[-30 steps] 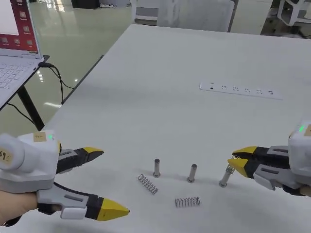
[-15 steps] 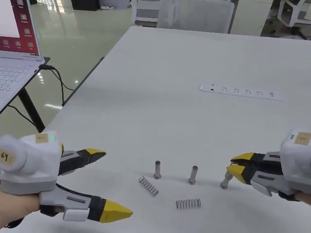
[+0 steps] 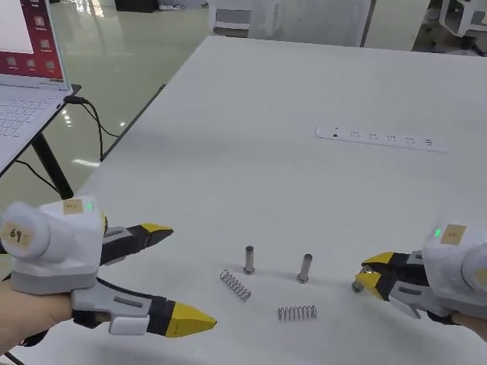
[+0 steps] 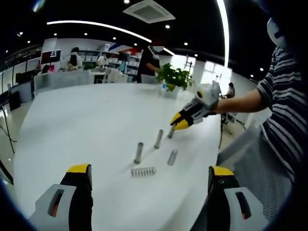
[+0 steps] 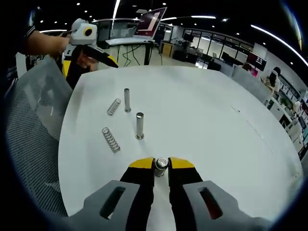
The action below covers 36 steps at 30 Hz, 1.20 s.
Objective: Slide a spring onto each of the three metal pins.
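The white table point(image 3: 304, 99) carried all the parts near its front edge, in the same layout as a second before; the slight shift of the whole head view was camera motion only. The left gripper point(image 3: 190, 275) had stayed at the front left, well apart from the parts, its fingers spread wide and holding nothing. The right gripper point(image 3: 367, 271) was the item that had changed; measured against the other two pins, it had come lower and nearer the person, and its fingers stood narrow, closed about the top of the right pin point(image 3: 356, 287). In the right gripper view the head of that pin sat between the yellow fingertips. A second before, a long stretch of its shaft had shown leaning below the fingertips; now only its lower end showed beside them. Whether a spring sat on this pin could not be read. The left pin point(image 3: 249, 258) and the middle pin point(image 3: 305, 268) stood upright and bare; the left spring point(image 3: 235, 284) lay just in front of the left pin and the front spring point(image 3: 297, 312) lay near the middle pin, both loose and unmoved. By this evidence, at most one pin was served; two springs remained to be fitted.
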Motion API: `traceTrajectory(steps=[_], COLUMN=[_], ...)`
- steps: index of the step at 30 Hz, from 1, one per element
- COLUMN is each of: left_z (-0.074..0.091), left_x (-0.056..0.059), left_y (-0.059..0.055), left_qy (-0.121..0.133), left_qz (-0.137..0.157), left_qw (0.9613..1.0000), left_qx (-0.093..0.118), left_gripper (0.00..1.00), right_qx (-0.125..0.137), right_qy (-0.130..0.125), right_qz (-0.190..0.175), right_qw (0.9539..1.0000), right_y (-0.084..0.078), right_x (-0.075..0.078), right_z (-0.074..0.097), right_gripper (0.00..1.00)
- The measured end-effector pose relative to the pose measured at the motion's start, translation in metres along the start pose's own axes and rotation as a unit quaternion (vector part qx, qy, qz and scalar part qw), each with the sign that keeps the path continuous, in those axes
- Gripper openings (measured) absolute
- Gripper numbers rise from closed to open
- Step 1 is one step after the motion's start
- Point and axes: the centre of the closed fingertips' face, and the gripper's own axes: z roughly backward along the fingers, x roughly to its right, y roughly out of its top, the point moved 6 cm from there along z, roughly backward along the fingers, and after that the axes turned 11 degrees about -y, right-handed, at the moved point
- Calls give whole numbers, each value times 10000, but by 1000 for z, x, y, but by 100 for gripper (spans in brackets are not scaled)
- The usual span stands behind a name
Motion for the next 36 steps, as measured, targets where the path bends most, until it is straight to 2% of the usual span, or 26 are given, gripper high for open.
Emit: traceTrajectory(steps=[4,9,12,15,23,26,32,36], left_z=[0,0,0,0,0,0,0,0], left_x=[0,0,1,1,1,1,1,2], left_y=[-1,0,-1,-1,-2,-2,-3,-3], left_qy=[4,14,23,35,35,35,35,27], left_qz=[18,45,54,72,87,94,89,87], left_qw=[10000,10000,10000,10000,10000,9999,10000,10000], left_qx=[-8,7,16,27,7,6,-2,-3], left_gripper=[97,97,97,97,96,96,96,96], right_qx=[23,-95,-101,-76,119,309,463,538], right_qy=[33,143,119,124,7,26,308,595], right_qz=[-37,-130,-64,-169,-104,-47,314,612], right_qw=[10000,9998,9999,9998,9999,9995,9980,9949], right_y=[1,-1,-2,-1,11,22,36,43], right_x=[2,1,0,0,6,5,-9,-23], right_z=[-2,-2,-2,0,8,14,19,20], right_gripper=[8,10,11,14,17,17,17,17])
